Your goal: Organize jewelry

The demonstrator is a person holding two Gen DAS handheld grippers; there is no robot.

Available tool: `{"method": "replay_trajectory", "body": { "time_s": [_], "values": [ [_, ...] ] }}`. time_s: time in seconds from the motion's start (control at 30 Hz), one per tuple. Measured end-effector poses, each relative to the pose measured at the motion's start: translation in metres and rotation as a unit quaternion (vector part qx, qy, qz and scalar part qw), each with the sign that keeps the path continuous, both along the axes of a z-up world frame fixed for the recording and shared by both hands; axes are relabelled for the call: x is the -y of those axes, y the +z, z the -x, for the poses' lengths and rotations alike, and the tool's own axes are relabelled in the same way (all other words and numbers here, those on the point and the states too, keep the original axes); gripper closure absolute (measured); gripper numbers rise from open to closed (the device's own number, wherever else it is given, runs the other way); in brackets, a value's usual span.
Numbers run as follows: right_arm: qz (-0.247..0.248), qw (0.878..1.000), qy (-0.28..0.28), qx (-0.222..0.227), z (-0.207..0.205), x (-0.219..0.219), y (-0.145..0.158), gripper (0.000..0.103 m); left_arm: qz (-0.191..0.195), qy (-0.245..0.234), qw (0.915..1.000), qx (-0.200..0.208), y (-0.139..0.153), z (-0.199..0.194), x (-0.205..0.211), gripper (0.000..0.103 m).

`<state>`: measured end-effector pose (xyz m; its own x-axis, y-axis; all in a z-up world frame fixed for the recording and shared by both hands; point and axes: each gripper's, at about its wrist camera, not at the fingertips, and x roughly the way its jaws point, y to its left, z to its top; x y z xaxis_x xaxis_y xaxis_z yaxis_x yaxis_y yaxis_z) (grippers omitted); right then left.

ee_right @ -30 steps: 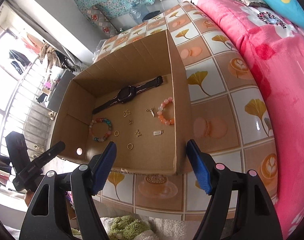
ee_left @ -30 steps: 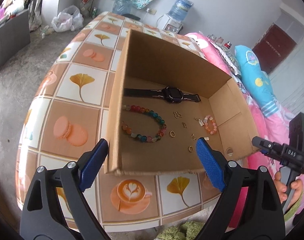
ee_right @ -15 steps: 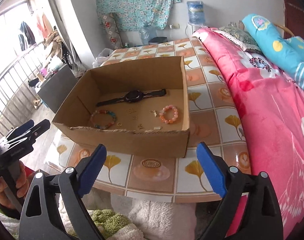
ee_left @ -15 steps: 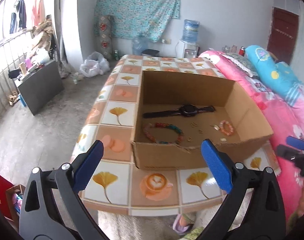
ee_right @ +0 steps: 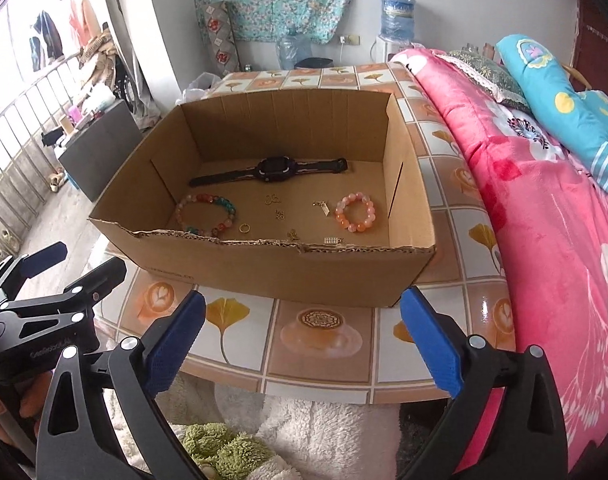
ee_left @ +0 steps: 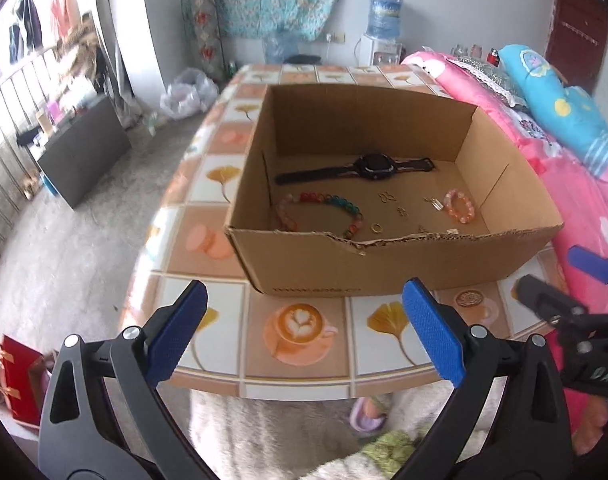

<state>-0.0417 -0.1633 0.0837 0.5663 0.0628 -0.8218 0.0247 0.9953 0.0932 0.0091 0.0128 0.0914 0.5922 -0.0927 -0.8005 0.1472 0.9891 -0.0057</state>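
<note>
An open cardboard box (ee_left: 384, 268) (ee_right: 283, 268) stands on the tiled table. In it lie a black watch (ee_left: 374, 166) (ee_right: 273, 168), a multicolour bead bracelet (ee_left: 344, 204) (ee_right: 223, 202), a pink-orange bead bracelet (ee_left: 460, 208) (ee_right: 356, 212), a gold ring (ee_left: 376, 227) (ee_right: 244, 228) and several small gold charms (ee_right: 272, 200). My left gripper (ee_left: 304, 292) hangs open before the box's front wall, holding nothing. My right gripper (ee_right: 304, 296) is beside it, its jaws still opening with nothing between them. Each gripper shows at the edge of the other's view.
The table's patterned cloth (ee_left: 299, 328) ends just below the grippers. A pink bed (ee_right: 544, 200) runs along the right. A fluffy rug (ee_right: 304, 420) and a slipper (ee_left: 368, 416) lie on the floor below. A red gift bag (ee_left: 19, 376) stands at the left.
Both grippers have drawn back from the box and tipped up, so the box looks smaller and the room shows behind it. The right jaws have spread wider.
</note>
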Motion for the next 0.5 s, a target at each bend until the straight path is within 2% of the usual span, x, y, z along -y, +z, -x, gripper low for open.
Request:
{"method": "replay_trajectory", "body": {
  "time_s": [0.1,0.5],
  "values": [
    [0.003,1.0,-0.003,-0.011,-0.007,-0.003,-0.004,0.008,0.01,-0.002,0.9997,-0.021,-0.005,-0.005,0.002,0.009],
    [0.001,0.999,-0.014,-0.032,-0.016,-0.001,-0.012,0.008,-0.009,0.004,0.999,-0.044,-0.013,-0.015,0.011,0.009]
  ]
}}
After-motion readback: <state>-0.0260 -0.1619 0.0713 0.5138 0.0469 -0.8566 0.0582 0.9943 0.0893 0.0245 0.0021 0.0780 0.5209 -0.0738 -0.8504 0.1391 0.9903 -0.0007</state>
